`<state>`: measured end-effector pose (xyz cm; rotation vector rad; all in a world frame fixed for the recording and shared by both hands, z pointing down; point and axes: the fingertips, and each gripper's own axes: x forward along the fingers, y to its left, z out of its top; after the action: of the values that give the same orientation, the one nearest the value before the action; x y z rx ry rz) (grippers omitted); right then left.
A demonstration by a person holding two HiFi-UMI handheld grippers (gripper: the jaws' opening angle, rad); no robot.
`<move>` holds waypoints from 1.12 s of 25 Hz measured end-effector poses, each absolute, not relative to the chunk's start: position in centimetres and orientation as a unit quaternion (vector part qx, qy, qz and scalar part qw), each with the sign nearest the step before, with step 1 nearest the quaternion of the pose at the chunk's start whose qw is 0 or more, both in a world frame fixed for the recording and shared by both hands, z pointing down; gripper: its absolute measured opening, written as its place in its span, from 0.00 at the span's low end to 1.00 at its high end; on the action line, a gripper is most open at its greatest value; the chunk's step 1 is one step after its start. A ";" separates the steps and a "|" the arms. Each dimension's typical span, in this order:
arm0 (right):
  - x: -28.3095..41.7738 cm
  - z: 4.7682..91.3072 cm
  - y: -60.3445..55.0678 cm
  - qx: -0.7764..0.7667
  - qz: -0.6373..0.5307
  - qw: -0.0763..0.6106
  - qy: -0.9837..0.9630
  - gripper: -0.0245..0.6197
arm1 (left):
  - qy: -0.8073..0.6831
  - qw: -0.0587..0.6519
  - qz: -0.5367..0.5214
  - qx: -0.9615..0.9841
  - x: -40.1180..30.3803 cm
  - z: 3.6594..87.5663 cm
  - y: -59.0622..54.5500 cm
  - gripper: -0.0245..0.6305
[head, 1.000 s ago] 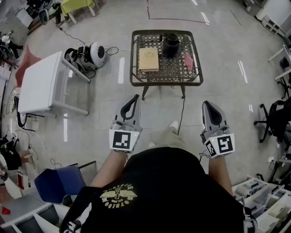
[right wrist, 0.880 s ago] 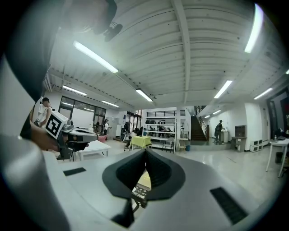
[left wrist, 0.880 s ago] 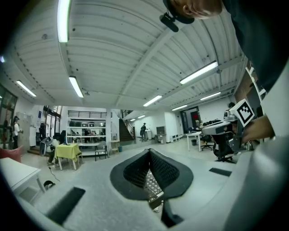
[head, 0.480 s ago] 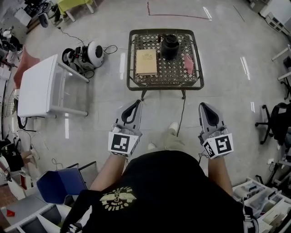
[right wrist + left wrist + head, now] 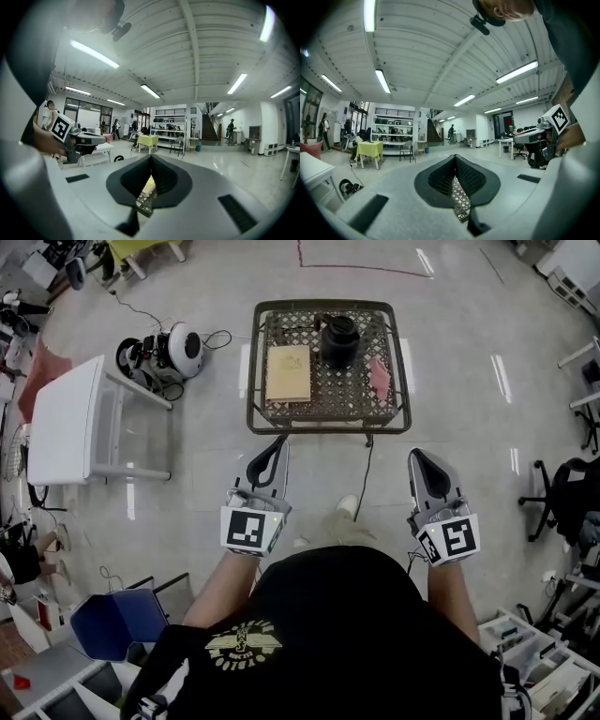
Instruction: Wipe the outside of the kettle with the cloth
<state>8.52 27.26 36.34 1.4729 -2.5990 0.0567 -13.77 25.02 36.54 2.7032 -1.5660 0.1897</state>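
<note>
Head view: kettle sits on the wire counter, pink cloth just right of it, well ahead of your left gripper and right gripper. Left gripper view: fingers clenched, empty. Right gripper view: fingers clenched too, nothing held

Head view steeply downward; both gripper views near-level, forward, toward the shared mesh table

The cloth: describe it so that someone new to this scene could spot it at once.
In the head view, find the dark lattice-topped table on the pale floor ahead of the person. On it lie a tan book at the left, a black kettle at the back and the cloth by the right edge. It is the only pink thing there.
</note>
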 end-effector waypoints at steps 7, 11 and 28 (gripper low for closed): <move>10.4 36.1 24.1 0.486 0.023 0.070 -0.871 0.05 | -0.504 0.001 0.067 0.861 -11.8 36.1 22.1 0.04; 11.3 36.3 22.3 0.479 0.025 0.067 -0.875 0.05 | -0.511 0.003 0.065 0.857 -10.9 36.0 20.5 0.04; 17.1 35.8 16.3 0.453 0.024 0.050 -0.890 0.05 | -0.548 -0.018 0.070 0.833 -6.4 34.2 15.7 0.05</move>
<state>17.13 16.32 35.82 1.3784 -2.7111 0.0719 -6.44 15.67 34.22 2.6491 -1.7417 0.2237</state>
